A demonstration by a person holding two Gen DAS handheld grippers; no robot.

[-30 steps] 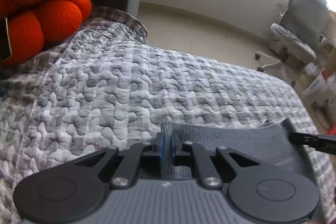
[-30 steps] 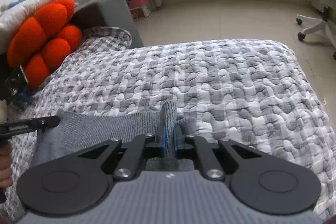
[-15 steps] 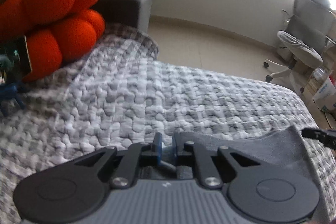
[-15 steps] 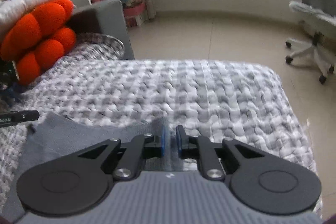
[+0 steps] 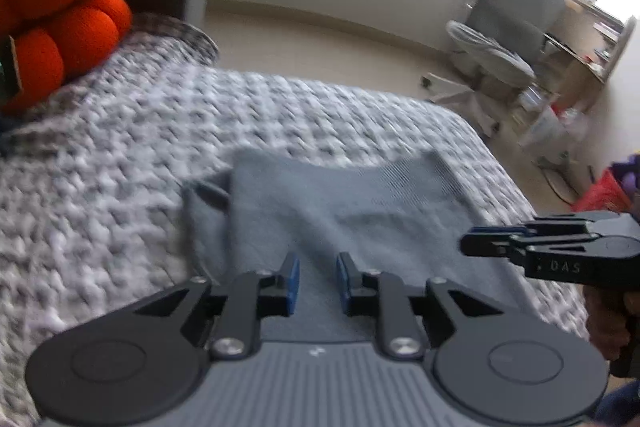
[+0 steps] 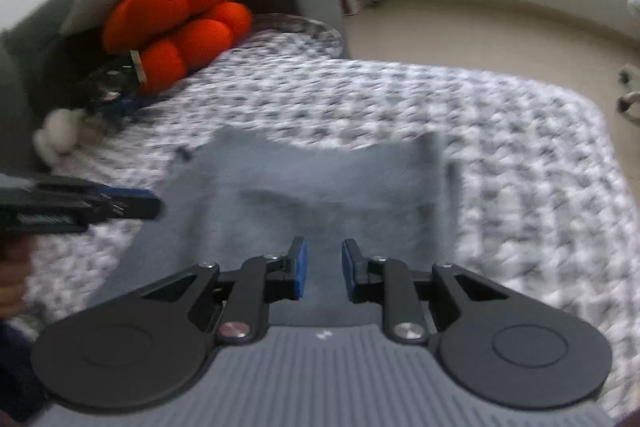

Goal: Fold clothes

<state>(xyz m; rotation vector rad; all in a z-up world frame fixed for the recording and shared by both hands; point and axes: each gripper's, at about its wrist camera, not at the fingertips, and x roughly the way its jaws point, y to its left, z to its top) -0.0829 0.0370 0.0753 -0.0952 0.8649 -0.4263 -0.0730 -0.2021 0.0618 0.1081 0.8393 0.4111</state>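
One grey garment (image 5: 344, 211) lies on the bed (image 5: 120, 155), in the lower middle of both wrist views, with an upper layer laid over a lower one, so I judge at least one fold is made. How many folds are left cannot be told; the near part is hidden behind the grippers. Its far edge runs left to right across the frame, and the long axis seems to run from that edge toward the cameras. The left gripper (image 5: 317, 283) and right gripper (image 6: 323, 269) both hover above the cloth, jaws parted and holding nothing. An orange cushion (image 6: 180, 11) sits at upper left.
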